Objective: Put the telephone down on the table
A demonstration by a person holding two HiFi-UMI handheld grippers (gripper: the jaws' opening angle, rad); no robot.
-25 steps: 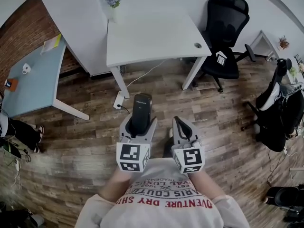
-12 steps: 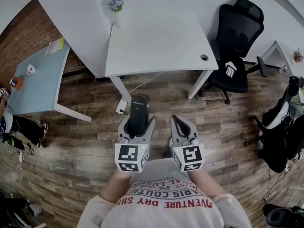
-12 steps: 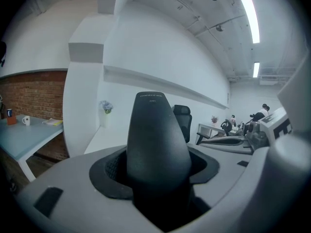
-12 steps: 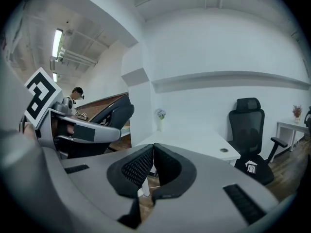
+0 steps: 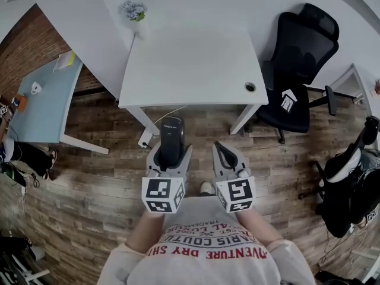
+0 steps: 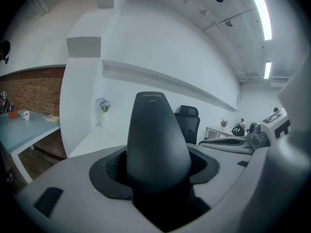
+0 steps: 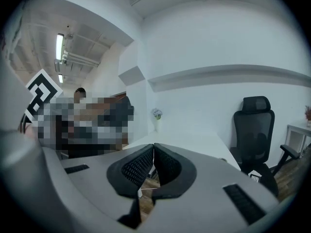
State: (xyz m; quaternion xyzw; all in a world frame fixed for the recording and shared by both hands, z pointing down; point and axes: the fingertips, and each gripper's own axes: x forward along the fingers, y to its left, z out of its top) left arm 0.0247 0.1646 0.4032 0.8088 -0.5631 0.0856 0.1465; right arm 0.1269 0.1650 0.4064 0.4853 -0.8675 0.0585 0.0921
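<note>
Head view first: the left gripper (image 5: 170,155) has its jaws spread wide and clamped on the lower part of a black cordless telephone (image 5: 171,136). The handset sticks out forward past the jaw tips. It's up in the air over the wooden floor (image 5: 89,177), just short of the near edge of the white table (image 5: 190,64), so it's not on the table yet.

Left gripper view backs that up. The telephone (image 6: 156,140) fills the gap between the jaws, and the black ribbed pads (image 6: 111,173) sit tight against both of its sides. You can see the table and a small vase of flowers (image 6: 102,106) way behind it.

The right gripper (image 5: 222,153) sits just beside the left one, also over the floor. Right gripper view shows its jaws pinched together, the two black pads (image 7: 137,166) meeting at the tips with nothing between them, so it's empty.

A black office chair (image 5: 297,58) stands at the table's right side, and a light blue table (image 5: 41,105) is off to the left.
</note>
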